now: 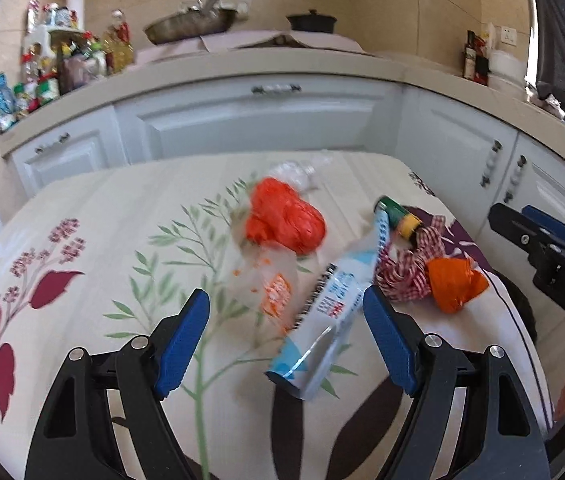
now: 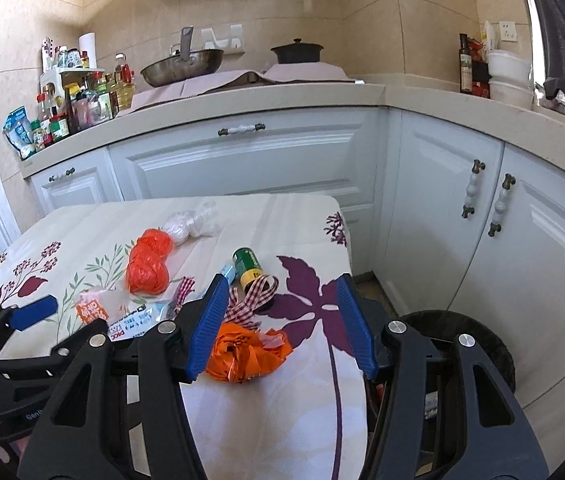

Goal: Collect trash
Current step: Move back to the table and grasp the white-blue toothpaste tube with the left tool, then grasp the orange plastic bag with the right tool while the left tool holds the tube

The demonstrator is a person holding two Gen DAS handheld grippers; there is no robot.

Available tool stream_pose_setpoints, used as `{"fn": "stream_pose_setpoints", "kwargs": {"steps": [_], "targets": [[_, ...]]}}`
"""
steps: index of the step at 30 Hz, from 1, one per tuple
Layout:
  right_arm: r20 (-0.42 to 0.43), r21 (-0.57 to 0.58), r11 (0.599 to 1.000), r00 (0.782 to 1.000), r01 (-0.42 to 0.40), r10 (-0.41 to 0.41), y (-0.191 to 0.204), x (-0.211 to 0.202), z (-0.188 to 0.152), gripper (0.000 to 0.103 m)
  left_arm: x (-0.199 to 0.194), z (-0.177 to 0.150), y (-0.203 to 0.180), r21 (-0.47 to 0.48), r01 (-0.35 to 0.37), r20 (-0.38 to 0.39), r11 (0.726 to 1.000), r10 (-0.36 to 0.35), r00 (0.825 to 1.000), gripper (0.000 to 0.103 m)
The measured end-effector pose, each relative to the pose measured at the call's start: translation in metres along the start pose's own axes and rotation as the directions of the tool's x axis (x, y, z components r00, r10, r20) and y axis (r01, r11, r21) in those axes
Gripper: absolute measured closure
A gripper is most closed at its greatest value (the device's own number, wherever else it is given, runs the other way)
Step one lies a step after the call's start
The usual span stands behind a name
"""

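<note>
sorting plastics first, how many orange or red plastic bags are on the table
2. A red-orange bag lies mid-table beside a clear plastic bag; a crumpled orange bag sits nearer, between the right gripper's fingers. More may be hidden.

The right gripper (image 2: 282, 320) hangs with blue-padded jaws apart over a crumpled orange plastic bag (image 2: 248, 354), with a green can (image 2: 248, 266) beyond it and a red-checked ribbon (image 2: 252, 298) between them.
</note>
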State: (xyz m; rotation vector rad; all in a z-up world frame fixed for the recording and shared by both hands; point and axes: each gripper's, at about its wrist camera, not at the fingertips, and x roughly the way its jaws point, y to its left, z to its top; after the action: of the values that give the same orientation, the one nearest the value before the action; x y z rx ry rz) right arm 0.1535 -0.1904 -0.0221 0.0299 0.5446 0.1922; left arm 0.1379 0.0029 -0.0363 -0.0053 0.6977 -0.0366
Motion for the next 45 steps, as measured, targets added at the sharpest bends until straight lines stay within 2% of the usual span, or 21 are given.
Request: {"fn": "stream_pose_setpoints", "kwargs": {"steps": [3,4,8,12,14,16,17,18,22,27,32,35,41,43,44,45], "targets": [[-0.014,0.014,1.0,1.0,-0.008,0.008,-0.002,0.002,-0.002,0.048,0.004,0.0,0.0,0.006,0.02,-0.026,1.0,-0.02,0.999,0.028],[-0.015,0.015,1.0,1.0,-0.008,0.009,-0.003,0.002,-0.002,0.048,0.007,0.0,-0.001,0.014,0.023,-0.039,1.0,-0.022,0.999,0.034],[-0.02,0.021,1.0,1.0,-0.011,0.011,-0.005,0.003,-0.002,0.048,0.016,-0.002,-0.001,0.021,0.046,-0.098,0.999,-0.044,0.994,0.043],[-0.035,0.023,1.0,0.999,-0.019,0.019,-0.006,0.006,-0.004,0.048,0.024,-0.004,0.001,0.011,0.071,-0.149,0.997,-0.068,0.986,0.044],[-0.037,0.022,1.0,0.999,-0.021,0.022,-0.006,0.006,-0.004,0.048,0.029,-0.006,0.001,0.009,0.082,-0.174,0.997,-0.079,0.982,0.051],[-0.044,0.019,1.0,0.999,-0.024,0.025,-0.005,0.007,-0.004,0.048,0.031,-0.006,0.0,0.011,0.092,-0.188,0.996,-0.088,0.978,0.068],[-0.047,0.017,1.0,0.999,-0.025,0.026,-0.005,0.007,-0.004,0.048,0.031,-0.006,-0.001,0.017,0.095,-0.186,0.995,-0.09,0.978,0.07],[-0.053,0.015,1.0,0.998,-0.026,0.027,-0.004,0.008,-0.005,0.048,0.03,-0.006,-0.001,0.02,0.106,-0.183,0.994,-0.101,0.978,0.079],[-0.071,0.005,1.0,0.997,-0.031,0.031,-0.001,0.01,-0.005,0.048,0.022,-0.006,0.001,0.017,0.114,-0.152,0.993,-0.111,0.982,0.085],[-0.098,-0.013,0.999,0.995,-0.034,0.032,0.005,0.014,-0.006,0.048,0.011,-0.005,0.01,0.007,0.098,-0.123,0.995,-0.096,0.988,0.086],[-0.159,-0.027,0.999,0.987,-0.04,0.036,0.01,0.025,-0.008,0.048,0.004,-0.002,0.019,-0.009,0.097,-0.106,0.995,-0.097,0.99,0.086],[-0.193,-0.029,0.998,0.98,-0.05,0.043,0.013,0.031,-0.01,0.037,0.005,0.0,0.022,-0.017,0.097,-0.104,0.995,-0.098,0.99,0.086],[-0.246,-0.059,0.996,0.968,-0.07,0.054,0.02,0.036,-0.015,0.037,0.01,-0.003,0.026,-0.05,0.113,-0.121,0.992,-0.118,0.986,0.086],[-0.254,-0.069,0.995,0.966,-0.076,0.056,0.023,0.036,-0.016,0.041,0.011,-0.005,0.028,-0.066,0.125,-0.129,0.99,-0.133,0.983,0.086],[-0.266,-0.07,0.994,0.962,-0.086,0.065,0.024,0.036,-0.017,0.05,0.011,-0.005,0.029,-0.072,0.13,-0.132,0.989,-0.139,0.981,0.086],[-0.279,-0.073,0.993,0.958,-0.093,0.069,0.024,0.037,-0.018,0.054,0.011,-0.005,0.029,-0.073,0.13,-0.132,0.989,-0.139,0.981,0.086]]}}
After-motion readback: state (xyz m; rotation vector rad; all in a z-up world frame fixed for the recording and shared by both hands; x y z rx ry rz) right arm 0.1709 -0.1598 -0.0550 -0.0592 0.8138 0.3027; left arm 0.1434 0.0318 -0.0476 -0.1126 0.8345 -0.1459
